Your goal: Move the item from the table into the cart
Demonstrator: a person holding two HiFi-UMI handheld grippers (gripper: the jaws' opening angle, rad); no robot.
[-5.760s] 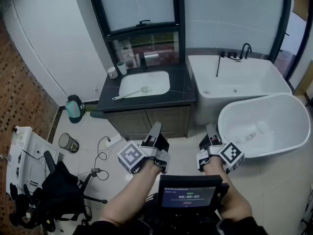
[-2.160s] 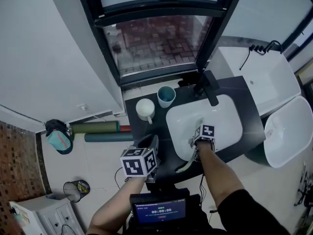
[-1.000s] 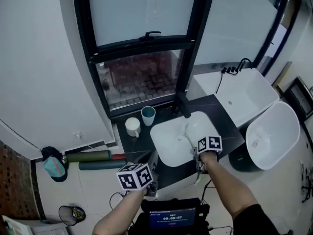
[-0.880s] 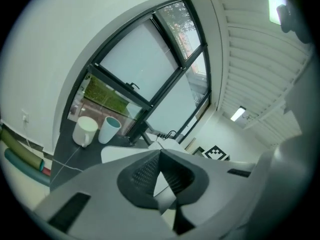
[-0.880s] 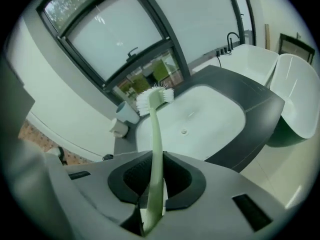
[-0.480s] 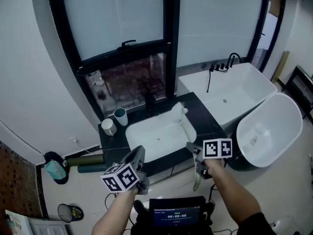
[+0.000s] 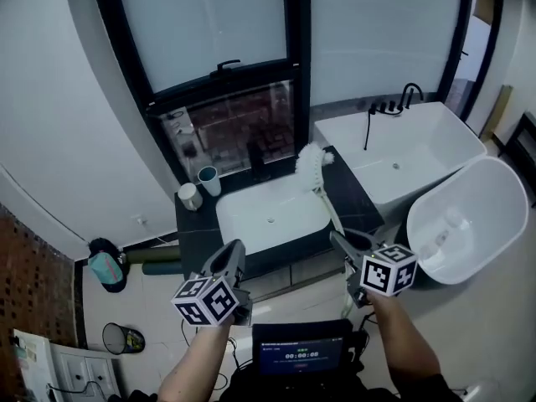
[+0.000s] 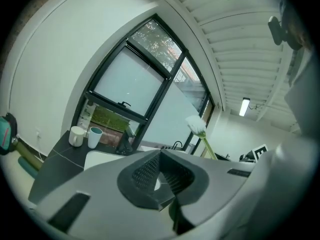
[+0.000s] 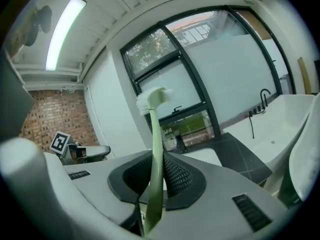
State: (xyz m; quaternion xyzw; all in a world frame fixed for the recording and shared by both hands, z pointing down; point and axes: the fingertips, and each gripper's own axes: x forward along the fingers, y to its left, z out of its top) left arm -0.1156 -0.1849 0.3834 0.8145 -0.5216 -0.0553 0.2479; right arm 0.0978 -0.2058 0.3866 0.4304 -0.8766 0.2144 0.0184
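My right gripper point(image 7: 343, 241) is shut on the pale green handle of a dish brush point(image 7: 322, 193). The brush's white bristle head points up and away, over the right end of the dark counter point(image 7: 194, 224). In the right gripper view the brush point(image 9: 155, 134) stands upright between the two black pads of the right gripper point(image 9: 157, 159). My left gripper point(image 7: 234, 256) hovers in front of the counter, shut with nothing in it. In the left gripper view the left gripper point(image 8: 160, 156) has its pads touching, and the brush point(image 8: 197, 127) shows off to the right. No cart is in view.
A white sink basin point(image 7: 272, 216) is set in the counter, with a black faucet point(image 7: 255, 157) behind it and a white mug point(image 7: 190, 196) and a teal cup point(image 7: 207, 179) at its left. A built-in bathtub point(image 7: 402, 145) and an oval tub point(image 7: 469, 220) stand to the right. A wire wastebasket point(image 7: 119, 338) sits on the floor at the left.
The right gripper took the brush out of the sink and drew it back. The brush now stands more upright and both grippers are farther from the counter.
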